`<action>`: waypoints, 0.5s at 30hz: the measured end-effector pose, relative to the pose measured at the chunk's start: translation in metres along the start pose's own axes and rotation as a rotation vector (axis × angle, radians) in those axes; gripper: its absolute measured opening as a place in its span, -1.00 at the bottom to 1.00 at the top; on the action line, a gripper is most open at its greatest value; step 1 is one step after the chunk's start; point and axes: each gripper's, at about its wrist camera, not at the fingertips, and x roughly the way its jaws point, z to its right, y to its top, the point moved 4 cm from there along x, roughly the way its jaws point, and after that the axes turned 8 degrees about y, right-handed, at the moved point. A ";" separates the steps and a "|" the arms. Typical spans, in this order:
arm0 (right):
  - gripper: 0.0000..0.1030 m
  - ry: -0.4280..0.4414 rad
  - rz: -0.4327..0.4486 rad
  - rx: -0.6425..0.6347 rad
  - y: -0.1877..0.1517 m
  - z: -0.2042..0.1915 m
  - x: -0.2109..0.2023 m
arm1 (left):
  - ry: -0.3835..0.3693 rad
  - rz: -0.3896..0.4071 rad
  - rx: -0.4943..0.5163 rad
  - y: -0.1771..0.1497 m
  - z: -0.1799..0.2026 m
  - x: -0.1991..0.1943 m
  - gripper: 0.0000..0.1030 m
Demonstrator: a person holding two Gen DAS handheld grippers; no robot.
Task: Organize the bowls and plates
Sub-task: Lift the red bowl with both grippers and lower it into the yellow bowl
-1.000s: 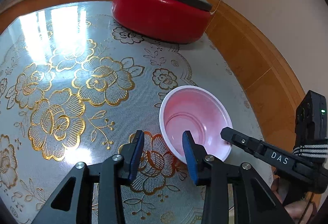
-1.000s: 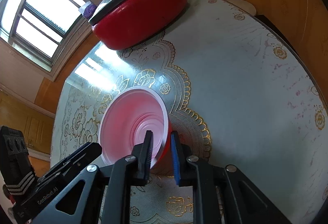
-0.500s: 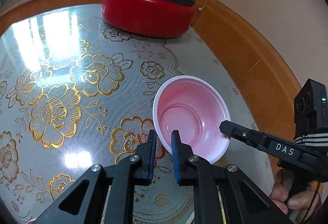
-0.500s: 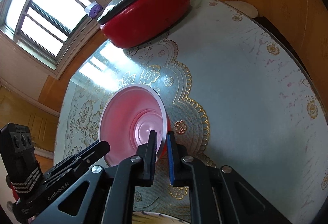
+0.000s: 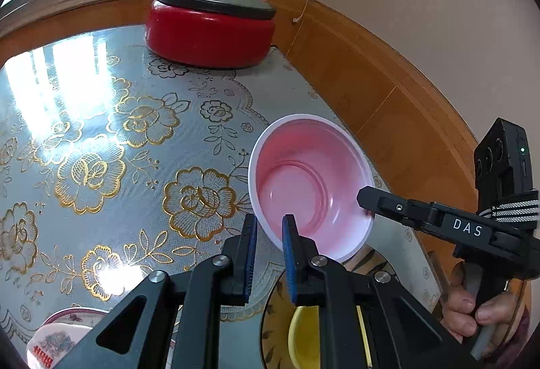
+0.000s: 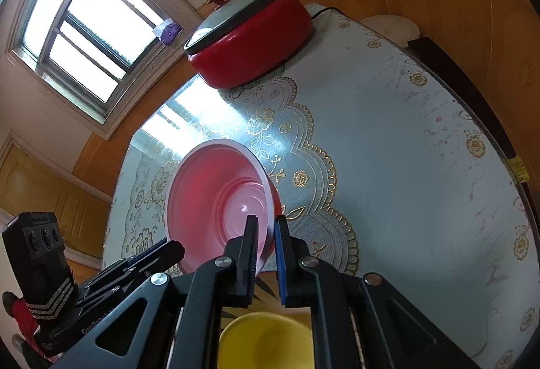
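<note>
Looking along your left gripper (image 5: 268, 234): jaws pinch the near rim of the pink bowl (image 5: 303, 180), lifted over the floral table (image 5: 101, 139). Right wrist view: your right gripper (image 6: 266, 234) clamps the same bowl's rim, tilted, above a yellow bowl (image 6: 266, 338).

Pink bowl (image 5: 310, 186) looks like smooth, slightly glossy plastic; table cover (image 5: 101, 132) is shiny embossed vinyl; red pot (image 5: 209, 31) glossy; wall panelling (image 5: 388, 92) varnished wood.

"DAS" on the right hand-held gripper (image 5: 366, 200); possibly "GenRobot" on the left hand-held gripper (image 6: 172, 249)
</note>
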 end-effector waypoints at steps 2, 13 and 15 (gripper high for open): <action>-0.83 0.001 0.014 -0.002 -0.005 -0.002 -0.009 | -0.018 0.004 0.007 -0.003 0.004 -0.007 -0.71; -0.83 -0.009 0.049 -0.012 -0.046 -0.009 -0.051 | -0.109 -0.005 0.090 -0.034 0.018 -0.043 -0.71; -0.83 -0.018 0.052 -0.010 -0.054 -0.010 -0.055 | -0.117 -0.013 0.102 -0.040 0.020 -0.045 -0.71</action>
